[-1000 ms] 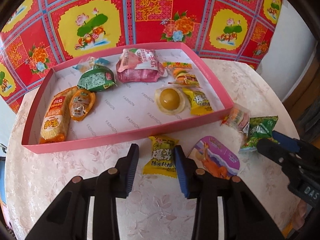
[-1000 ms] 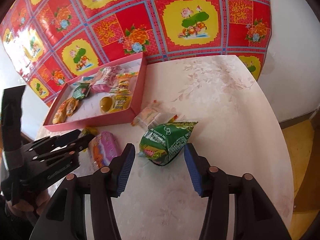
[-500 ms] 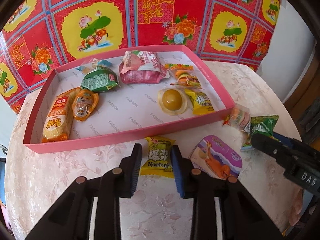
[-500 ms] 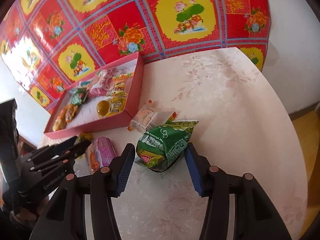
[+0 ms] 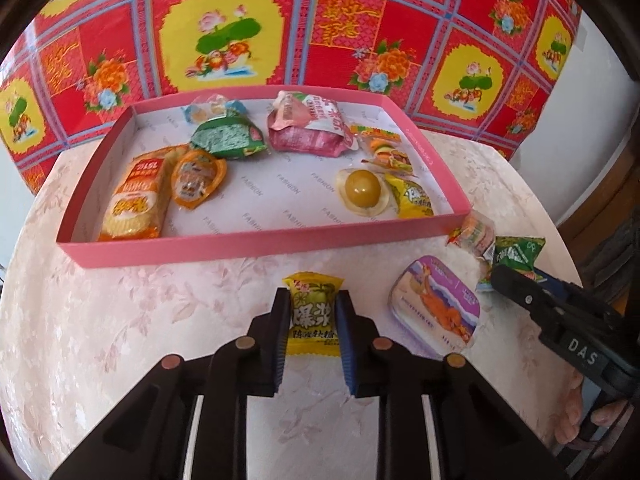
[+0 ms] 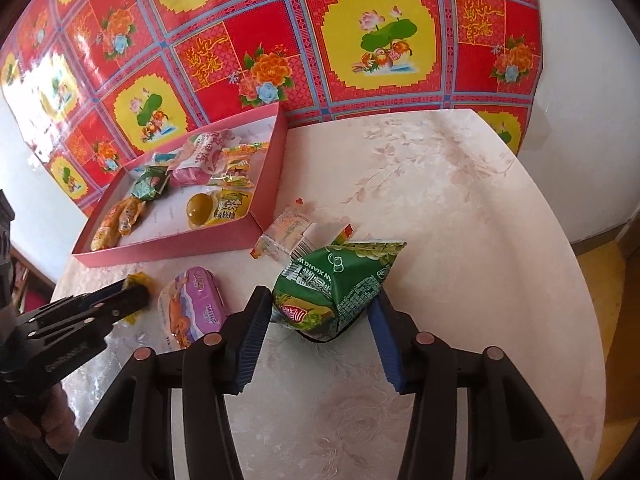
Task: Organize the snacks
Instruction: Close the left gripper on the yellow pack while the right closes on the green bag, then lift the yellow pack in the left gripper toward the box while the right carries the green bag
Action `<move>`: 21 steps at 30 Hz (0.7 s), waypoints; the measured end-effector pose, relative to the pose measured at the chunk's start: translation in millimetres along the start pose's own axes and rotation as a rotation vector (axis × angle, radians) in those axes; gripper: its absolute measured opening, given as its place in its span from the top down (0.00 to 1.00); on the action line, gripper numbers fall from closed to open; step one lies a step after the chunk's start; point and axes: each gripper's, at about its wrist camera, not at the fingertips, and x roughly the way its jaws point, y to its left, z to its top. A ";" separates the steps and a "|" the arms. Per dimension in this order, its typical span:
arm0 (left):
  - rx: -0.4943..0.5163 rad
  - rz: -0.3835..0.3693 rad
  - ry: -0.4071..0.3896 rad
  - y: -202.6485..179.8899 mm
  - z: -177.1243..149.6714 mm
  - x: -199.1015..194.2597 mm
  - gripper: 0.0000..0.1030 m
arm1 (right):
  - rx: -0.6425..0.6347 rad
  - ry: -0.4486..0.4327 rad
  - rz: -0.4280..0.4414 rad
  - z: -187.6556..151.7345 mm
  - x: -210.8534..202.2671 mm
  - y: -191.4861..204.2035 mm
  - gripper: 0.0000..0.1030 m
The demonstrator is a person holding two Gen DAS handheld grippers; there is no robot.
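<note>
Both grippers at a snack each, short of the pink tray

Nearest on the worktop (image 5: 100, 340), in front of the pink tray (image 5: 256, 242), the left gripper (image 5: 312, 320) has its jaws clamped on the yellow candy packet (image 5: 314, 312); lift it straight up so its tail clears the tray's near wall, then set it in the bare middle. To the tray's right, the right gripper (image 6: 320, 316) is closing its jaws around the green snack bag (image 6: 334, 290), pads at its sides; squeeze gently, as the puffy bag may slip. The purple tub (image 5: 436, 306) and clear-wrapped sweet (image 5: 474, 232) wait beside the tray.
</note>
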 end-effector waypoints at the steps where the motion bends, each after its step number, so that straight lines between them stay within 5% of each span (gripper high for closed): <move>1: -0.003 0.001 -0.001 1.3 -1.1 -1.1 0.78 | 0.001 0.002 0.000 -0.5 -0.1 0.4 0.55; 12: -0.026 0.009 -0.012 13.0 -8.0 -10.9 0.78 | 0.017 -0.022 0.005 -10.3 -9.1 3.2 0.72; 21: -0.040 0.009 -0.037 20.0 -10.8 -22.6 0.78 | 0.012 -0.035 0.000 -15.6 -19.3 6.7 0.73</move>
